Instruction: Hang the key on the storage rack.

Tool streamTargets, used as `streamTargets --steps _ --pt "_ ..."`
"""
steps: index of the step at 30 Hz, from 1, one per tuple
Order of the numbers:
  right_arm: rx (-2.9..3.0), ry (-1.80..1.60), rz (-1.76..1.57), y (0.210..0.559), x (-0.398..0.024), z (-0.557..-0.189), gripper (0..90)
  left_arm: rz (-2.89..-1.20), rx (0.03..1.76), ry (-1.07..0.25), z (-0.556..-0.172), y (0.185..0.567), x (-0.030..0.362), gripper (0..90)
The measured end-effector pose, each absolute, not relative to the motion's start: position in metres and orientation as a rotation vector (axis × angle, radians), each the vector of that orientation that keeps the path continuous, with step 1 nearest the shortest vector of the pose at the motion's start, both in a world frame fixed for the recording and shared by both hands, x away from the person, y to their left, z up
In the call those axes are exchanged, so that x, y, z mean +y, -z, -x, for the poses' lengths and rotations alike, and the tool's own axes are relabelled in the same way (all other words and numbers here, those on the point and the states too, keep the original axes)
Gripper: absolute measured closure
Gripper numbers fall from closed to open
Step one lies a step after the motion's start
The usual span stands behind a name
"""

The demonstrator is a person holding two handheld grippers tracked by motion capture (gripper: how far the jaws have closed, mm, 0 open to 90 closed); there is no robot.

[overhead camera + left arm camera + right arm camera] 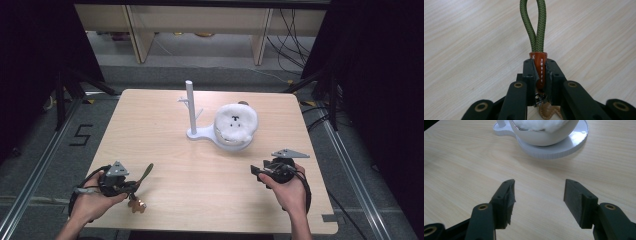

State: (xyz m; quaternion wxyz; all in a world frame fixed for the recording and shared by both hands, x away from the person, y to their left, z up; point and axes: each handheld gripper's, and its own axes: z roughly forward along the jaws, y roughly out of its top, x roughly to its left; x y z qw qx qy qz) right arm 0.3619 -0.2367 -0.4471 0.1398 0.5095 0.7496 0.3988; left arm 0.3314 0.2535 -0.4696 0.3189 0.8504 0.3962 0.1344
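Observation:
My left gripper (540,71) is shut on a key strap, its pads pressing the red-brown leather wrap (538,57) with white stitching. The strap's olive-green cord loop (533,25) sticks out past the jaws over the table. A tan leather piece (547,112) hangs below them. In the high view the left gripper (131,186) is at the near left, with the green cord (146,173) pointing up and right and a copper-coloured end (136,205) beneath. My right gripper (539,195) stands open over bare wood, and at the near right (257,172) it is held in a hand.
A white stand (191,107) with an upright post and small side pegs rises at the table's middle. Its round base (564,148) carries a white bowl (541,138) holding a fluffy white plush (235,122). The wooden tabletop (200,170) ends close to both hands.

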Motion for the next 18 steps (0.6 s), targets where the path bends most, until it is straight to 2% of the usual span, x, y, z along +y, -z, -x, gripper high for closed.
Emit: streamTargets --steps 5,18 --pt "2.160 -1.153 -1.466 0.449 -0.237 -0.362 43.3 -2.139 0.975 -0.433 -0.327 0.467 0.259 79.4" --pt "2.156 -1.166 -1.472 0.451 -0.236 -0.362 43.6 -1.874 0.946 -0.539 -0.322 0.459 0.258 79.2"
